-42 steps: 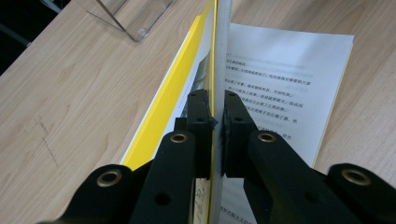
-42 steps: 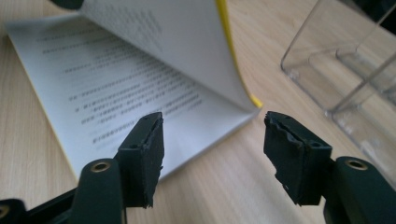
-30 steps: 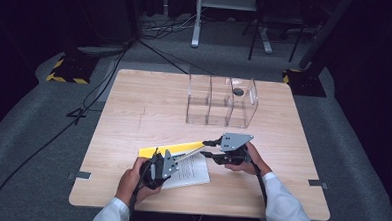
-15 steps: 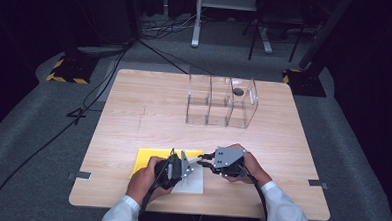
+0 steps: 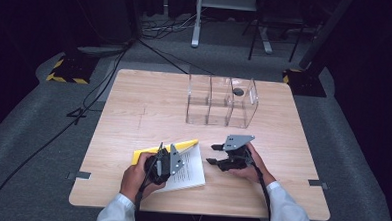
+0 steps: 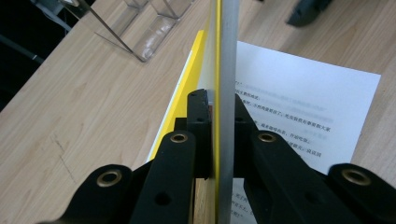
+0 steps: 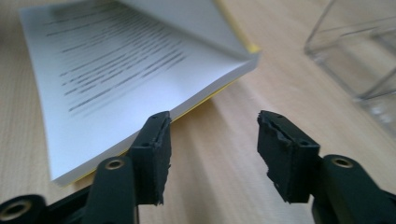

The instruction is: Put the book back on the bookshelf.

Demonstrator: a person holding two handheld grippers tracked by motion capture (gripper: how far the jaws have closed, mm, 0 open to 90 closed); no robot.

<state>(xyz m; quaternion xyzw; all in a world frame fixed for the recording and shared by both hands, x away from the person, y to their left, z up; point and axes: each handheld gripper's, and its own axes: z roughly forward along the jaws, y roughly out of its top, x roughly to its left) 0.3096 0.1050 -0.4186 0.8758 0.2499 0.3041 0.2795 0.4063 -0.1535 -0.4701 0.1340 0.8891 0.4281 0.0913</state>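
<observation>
A yellow-covered book [image 5: 191, 171] lies open near the table's front edge, a white printed page facing up. My left gripper [image 5: 174, 150] is shut on the raised yellow cover [image 5: 183, 145]. In the left gripper view the cover [image 6: 198, 60] and a few leaves stand edge-on between the pads of my left gripper [image 6: 217, 100], above the printed page [image 6: 303, 102]. My right gripper [image 5: 212, 155] sits just right of the book, open; its jaws have just been opening. In the right gripper view only bare wood lies between the jaws of my right gripper [image 7: 212, 135], beside the book's corner [image 7: 116, 70].
A clear three-compartment box [image 5: 222, 101] stands at the back middle of the wooden table [image 5: 134, 108], with a small dark object [image 5: 239, 92] in its right compartment. The same box appears in the gripper views [image 6: 154, 28] [image 7: 359, 51].
The right gripper came down from the raised cover, let it go, opened and drew back to the right of the book. The left gripper now holds the cover up.
</observation>
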